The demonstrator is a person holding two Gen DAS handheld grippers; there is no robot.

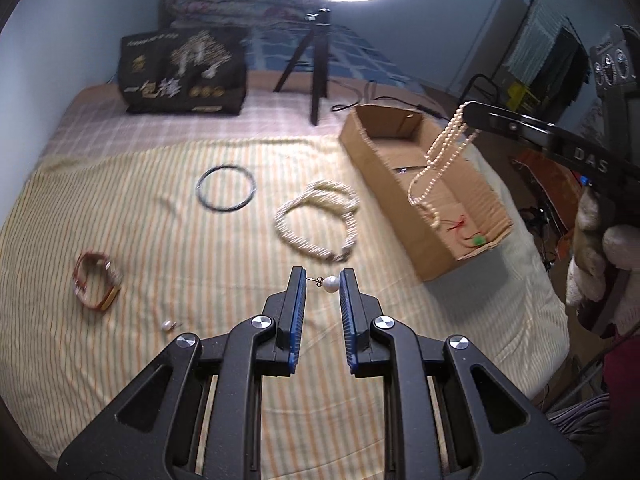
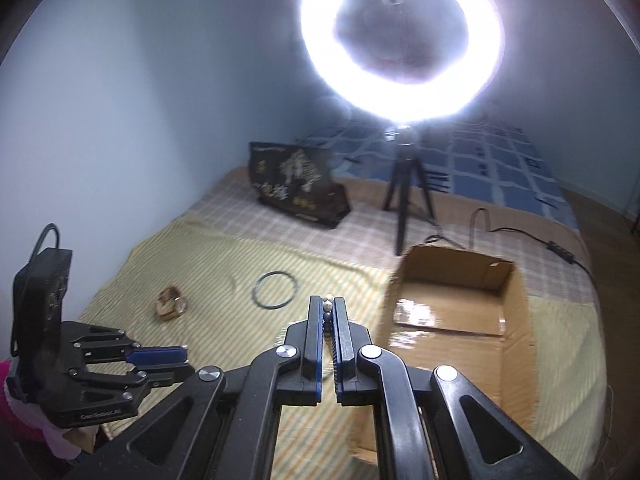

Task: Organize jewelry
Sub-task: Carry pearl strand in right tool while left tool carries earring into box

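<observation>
Pearl necklace (image 1: 438, 164) dangles from the right gripper (image 2: 328, 305), fingers clenched on its beads, directly above the cardboard box (image 1: 472, 256) at right of frame. Left gripper (image 1: 322, 278) grasps a pearl earring (image 1: 330, 283) crosswise, box lying to its upper right.
</observation>
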